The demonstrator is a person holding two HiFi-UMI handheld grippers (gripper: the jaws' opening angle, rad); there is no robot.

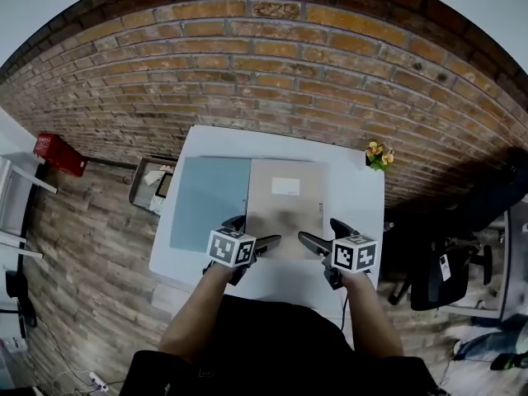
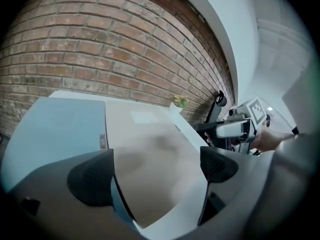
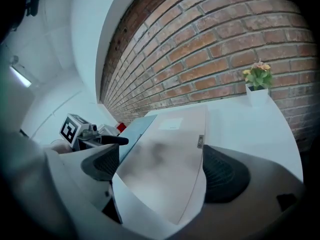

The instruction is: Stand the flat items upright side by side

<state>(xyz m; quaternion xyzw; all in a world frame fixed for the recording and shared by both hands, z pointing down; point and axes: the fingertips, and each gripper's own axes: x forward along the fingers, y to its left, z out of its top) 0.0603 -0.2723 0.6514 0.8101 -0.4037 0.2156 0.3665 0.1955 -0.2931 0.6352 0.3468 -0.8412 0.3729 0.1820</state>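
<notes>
Head view: white table (image 1: 356, 190), brick wall (image 1: 272, 64)

Surface (image 1: 351, 200) stands against a brick wall (image 1: 264, 64), wall at its back. Two folders lie flat on it, side by side, long edges meeting: left folder (image 1: 209, 202), right folder (image 1: 285, 196). Both run from near the back edge toward the front.

Potted plant (image 1: 379, 156) at back right corner, apart from right folder.

Left tongs (image 1: 254, 232) and right tongs (image 1: 323, 231) sit over the near end of right folder, one toward each near corner, pointing at each other.

Floor, left of surface: box (image 1: 150, 184) just beside it; small object (image 1: 59, 153) farther left, near the wall. Chair (image 1: 450, 275) on floor to the right.
</notes>
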